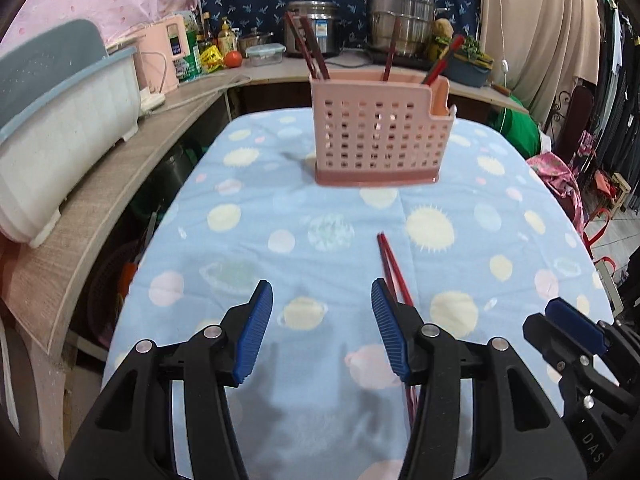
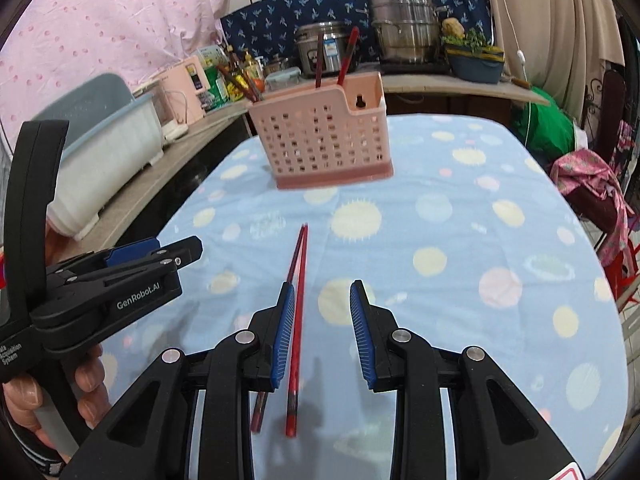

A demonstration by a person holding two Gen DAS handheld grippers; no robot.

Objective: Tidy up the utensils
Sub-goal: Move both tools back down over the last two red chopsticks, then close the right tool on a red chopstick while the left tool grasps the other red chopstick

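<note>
A pink perforated utensil holder (image 1: 380, 140) (image 2: 324, 144) stands upright on the blue planet-print tablecloth, with several dark red chopsticks (image 1: 316, 56) (image 2: 346, 56) sticking out of it. A loose pair of red chopsticks (image 1: 390, 260) (image 2: 298, 264) lies on the cloth nearer to me. My left gripper (image 1: 320, 286) hovers open just left of that pair, nothing between its blue pads. My right gripper (image 2: 322, 286) is open above the pair: one stick runs along the inside of its left pad (image 2: 285, 328), the other passes beneath that finger. Neither pad presses on them.
A white and blue dish rack (image 1: 60, 140) sits on the wooden counter (image 1: 52, 264) to the left. Steel pots (image 1: 400, 16), bottles and a pink appliance (image 1: 168, 52) line the back counter. Clothes (image 2: 592, 184) hang right of the table edge. A hand (image 2: 24, 396) holds the left gripper (image 2: 152, 256).
</note>
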